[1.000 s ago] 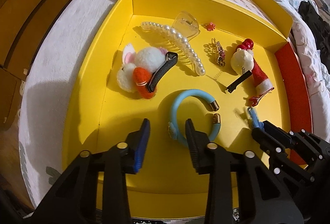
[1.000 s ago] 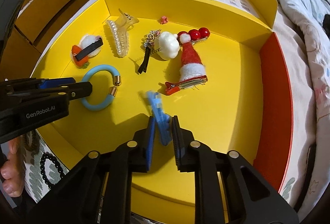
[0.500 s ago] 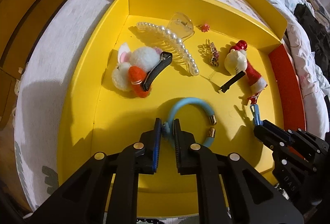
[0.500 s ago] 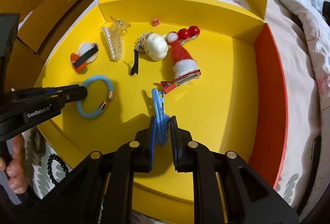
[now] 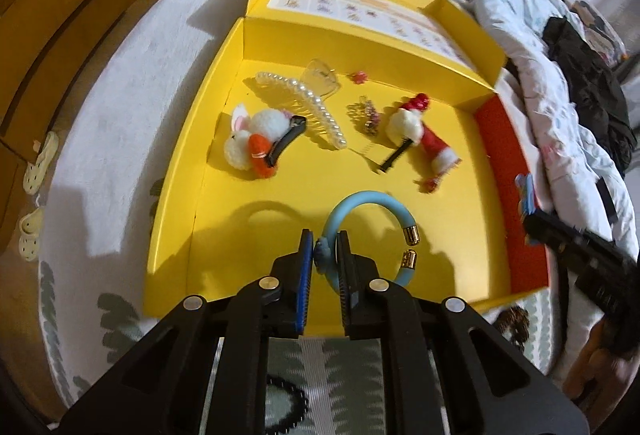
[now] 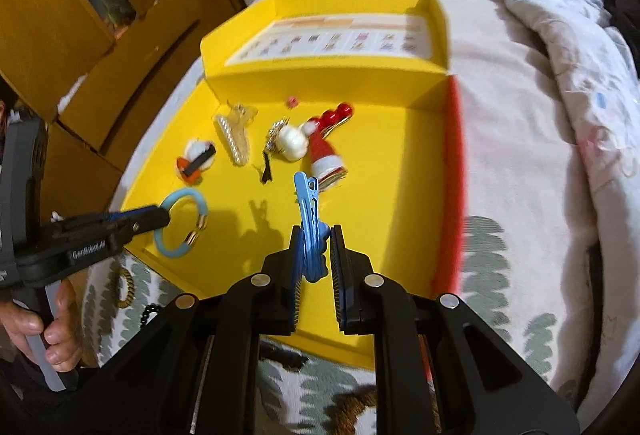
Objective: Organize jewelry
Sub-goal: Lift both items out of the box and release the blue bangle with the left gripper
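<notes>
My left gripper (image 5: 323, 249) is shut on a light blue bracelet (image 5: 376, 201) with gold end caps and holds it above the near part of the yellow box (image 5: 180, 195); it also shows in the right wrist view (image 6: 182, 223). My right gripper (image 6: 314, 247) is shut on a blue hair clip (image 6: 308, 201), lifted over the box floor; it shows in the left wrist view (image 5: 526, 195). In the box lie a pearl claw clip (image 5: 308, 107), a white plush bunny clip (image 5: 260, 139), a Santa clip (image 5: 420, 131) and a small charm (image 5: 368, 115).
The box sits on a bed with a leaf-print cover (image 5: 120, 315). A black bead bracelet (image 5: 288, 407) and a gold ring-shaped piece (image 6: 126, 287) lie on the cover near the box's front edge. A quilt (image 6: 560, 35) is bunched at the right. Wooden cabinets (image 6: 80, 15) stand left.
My left gripper closed on the blue bracelet and lifted it. Both grippers have risen and pulled back toward the box's front edge, the right one carrying the blue hair clip.
</notes>
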Demonstrator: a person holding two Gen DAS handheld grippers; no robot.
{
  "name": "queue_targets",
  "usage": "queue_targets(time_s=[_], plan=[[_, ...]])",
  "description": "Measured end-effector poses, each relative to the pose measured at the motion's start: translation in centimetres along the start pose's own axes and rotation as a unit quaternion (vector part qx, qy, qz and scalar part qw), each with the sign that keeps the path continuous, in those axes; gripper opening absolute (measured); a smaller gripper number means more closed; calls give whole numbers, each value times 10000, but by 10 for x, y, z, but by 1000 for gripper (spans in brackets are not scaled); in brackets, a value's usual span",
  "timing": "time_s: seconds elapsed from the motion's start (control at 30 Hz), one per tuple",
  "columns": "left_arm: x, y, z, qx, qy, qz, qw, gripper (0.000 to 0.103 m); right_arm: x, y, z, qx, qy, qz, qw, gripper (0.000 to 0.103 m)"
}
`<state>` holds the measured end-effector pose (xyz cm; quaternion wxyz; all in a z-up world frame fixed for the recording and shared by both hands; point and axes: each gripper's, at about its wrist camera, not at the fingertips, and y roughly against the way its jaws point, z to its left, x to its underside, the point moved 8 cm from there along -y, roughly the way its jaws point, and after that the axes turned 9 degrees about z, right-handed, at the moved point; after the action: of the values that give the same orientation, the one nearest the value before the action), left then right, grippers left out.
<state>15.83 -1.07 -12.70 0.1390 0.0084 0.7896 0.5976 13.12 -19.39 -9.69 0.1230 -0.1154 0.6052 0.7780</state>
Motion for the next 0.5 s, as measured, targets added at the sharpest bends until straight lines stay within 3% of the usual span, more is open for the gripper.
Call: queue_targets(time_s=[0.3,0.5], plan=[[57,11,-14,-124,-412,88,9990,12,28,62,-67,91,-660,-406,9969,14],[100,14,-14,-146,-566,142,9982,12,54,54,-105,248,-991,-211,9945,14]])
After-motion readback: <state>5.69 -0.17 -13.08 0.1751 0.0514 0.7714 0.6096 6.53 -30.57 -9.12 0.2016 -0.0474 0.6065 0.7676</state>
